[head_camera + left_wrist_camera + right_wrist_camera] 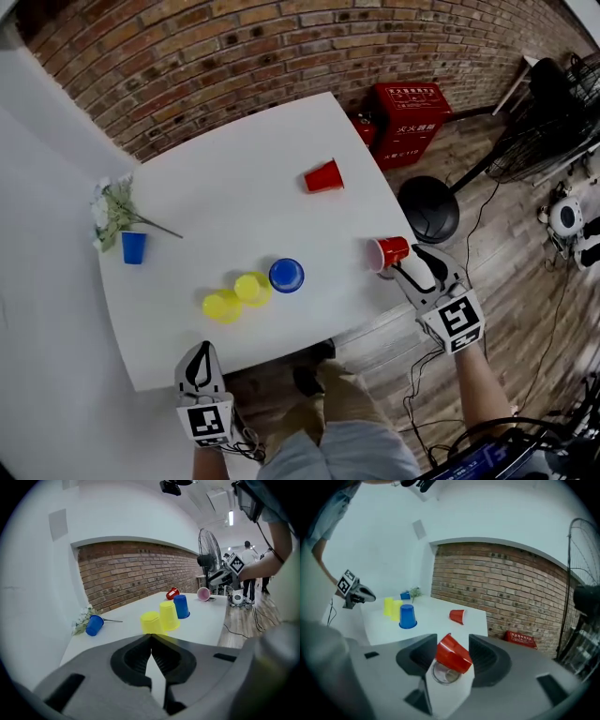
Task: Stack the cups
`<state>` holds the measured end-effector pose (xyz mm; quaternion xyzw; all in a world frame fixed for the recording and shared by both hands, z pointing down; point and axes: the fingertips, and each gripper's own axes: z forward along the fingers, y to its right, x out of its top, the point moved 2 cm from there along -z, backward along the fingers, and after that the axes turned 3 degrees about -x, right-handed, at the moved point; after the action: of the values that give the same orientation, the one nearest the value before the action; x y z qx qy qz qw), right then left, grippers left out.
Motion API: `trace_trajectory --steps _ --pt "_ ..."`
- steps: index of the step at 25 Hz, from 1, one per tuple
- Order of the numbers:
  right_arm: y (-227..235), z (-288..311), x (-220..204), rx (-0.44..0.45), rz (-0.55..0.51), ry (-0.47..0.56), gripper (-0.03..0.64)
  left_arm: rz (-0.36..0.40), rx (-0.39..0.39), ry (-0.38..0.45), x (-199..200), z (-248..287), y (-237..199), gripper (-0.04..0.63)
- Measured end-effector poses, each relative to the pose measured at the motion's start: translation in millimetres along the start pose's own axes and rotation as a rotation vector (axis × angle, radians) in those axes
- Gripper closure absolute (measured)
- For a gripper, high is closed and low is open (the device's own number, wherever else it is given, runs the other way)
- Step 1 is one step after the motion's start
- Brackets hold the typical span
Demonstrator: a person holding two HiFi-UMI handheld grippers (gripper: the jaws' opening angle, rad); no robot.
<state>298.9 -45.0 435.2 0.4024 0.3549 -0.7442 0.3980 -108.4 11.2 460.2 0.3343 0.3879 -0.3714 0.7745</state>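
A red cup lies on its side at the white table's right edge. In the right gripper view this cup sits tilted between the spread jaws of my right gripper, which stands open around it. A second red cup lies on its side farther back. One blue cup and two yellow cups stand upside down near the front. Another blue cup lies at the left. My left gripper hangs shut and empty just off the near edge.
A sprig of artificial flowers lies beside the left blue cup. Off the table's right side are a red box, a fan's round black base and cables on the wooden floor. A brick wall runs behind the table.
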Motion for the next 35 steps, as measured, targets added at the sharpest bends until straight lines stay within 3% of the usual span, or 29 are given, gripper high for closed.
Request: trace_trajectory --steps 2,6,8,10,12,14,18,22,26,28,32,35 --pt "1 3 -5 -0.031 0.078 -0.001 0.380 0.007 -0.006 0.004 4 3 3 0.586" --pt "23 3 -23 -0.115 0.473 0.046 0.352 0.019 -0.014 0.009 9 5 5 0.586" --pt "33 5 -28 -0.122 0.606 0.067 0.347 0.023 -0.019 0.009 8 5 5 0.586" --pt "34 12 -28 -0.103 0.562 0.056 0.345 0.024 -0.019 0.004 6 5 4 0.586" --pt "29 18 -23 -0.096 0.422 0.025 0.345 0.021 -0.018 0.000 4 5 3 0.586" --pt "29 19 -15 -0.131 0.319 0.007 0.362 0.019 -0.020 -0.004 3 6 3 0.586" --pt "31 34 -10 -0.203 0.219 -0.054 0.380 0.011 -0.017 -0.006 3 7 1 0.586" --pt "18 48 2 -0.178 0.096 -0.074 0.378 0.010 -0.013 -0.002 6 8 -1 0.586" --pt "-13 59 21 -0.087 -0.019 -0.057 0.338 0.001 0.000 -0.003 4 6 -4 0.586" --pt "-24 63 22 -0.041 0.010 -0.048 0.325 -0.005 0.007 -0.005 3 5 -5 0.586" --pt "-31 57 18 0.062 0.280 -0.018 0.296 -0.014 0.016 -0.009 -1 2 -10 0.586" --pt "-37 46 15 0.172 0.312 0.002 0.273 -0.024 0.018 -0.014 -2 0 -12 0.586"
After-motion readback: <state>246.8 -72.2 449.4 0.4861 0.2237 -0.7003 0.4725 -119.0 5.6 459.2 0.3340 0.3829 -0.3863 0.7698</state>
